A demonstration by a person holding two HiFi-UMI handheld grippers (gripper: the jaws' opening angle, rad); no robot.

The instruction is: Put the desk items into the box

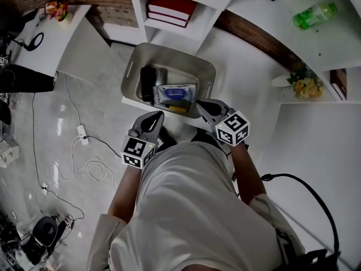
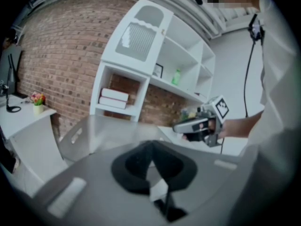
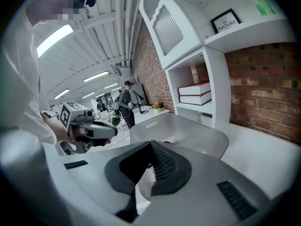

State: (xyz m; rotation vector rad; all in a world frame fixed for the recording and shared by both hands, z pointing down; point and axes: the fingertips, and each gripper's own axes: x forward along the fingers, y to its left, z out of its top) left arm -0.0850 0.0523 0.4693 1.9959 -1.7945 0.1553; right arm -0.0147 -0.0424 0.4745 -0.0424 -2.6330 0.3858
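A grey plastic box (image 1: pixel 172 58) stands on the white desk below the shelf. Inside it lie a black item (image 1: pixel 147 82), a blue-and-white packet (image 1: pixel 174 94) and something yellow (image 1: pixel 176 109). My left gripper (image 1: pixel 157 116) hovers at the box's near edge, jaws shut with nothing in them. My right gripper (image 1: pixel 201 104) hangs by the near right corner, also shut and holding nothing. In the left gripper view the closed pads (image 2: pixel 141 161) point over the box (image 2: pixel 91 131), with the right gripper (image 2: pixel 197 124) beside. The right gripper view shows the box's rim (image 3: pixel 188 132) and the left gripper (image 3: pixel 90 128).
A white shelf unit behind the box holds red-and-white books (image 1: pixel 170 8). A green bottle (image 1: pixel 314 14) and flowers (image 1: pixel 305 84) sit on shelves at the right. Cables (image 1: pixel 84 148) trail on the floor at the left. A person (image 3: pixel 126 102) stands far off.
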